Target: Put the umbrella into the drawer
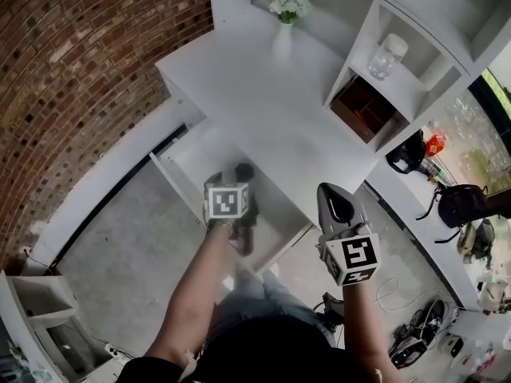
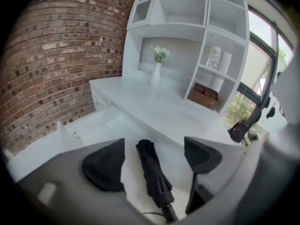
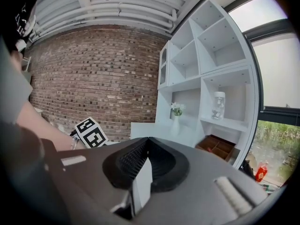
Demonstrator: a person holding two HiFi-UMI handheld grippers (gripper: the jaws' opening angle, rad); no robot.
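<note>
A black folded umbrella [image 2: 152, 175] lies on the floor of the open white drawer [image 2: 70, 130], its handle end nearest me. My left gripper [image 2: 153, 151] hangs above it with both jaws wide apart, and the pads touch nothing. In the head view that gripper [image 1: 230, 175] and its marker cube sit over the drawer [image 1: 180, 186], with a dark stretch of umbrella [image 1: 246, 236] showing beside the wrist. My right gripper [image 1: 335, 202] is held off to the right of the drawer, outside it. Its jaws [image 3: 145, 165] are pressed together with nothing between them.
The white desk top [image 1: 263, 94] lies beyond the drawer, with a vase of white flowers [image 1: 286, 10] at its back. Shelves on the right hold a glass jar [image 1: 389, 54] and a wooden box [image 1: 363, 106]. A brick wall [image 1: 80, 70] runs along the left. Bags [image 1: 459, 202] sit at right.
</note>
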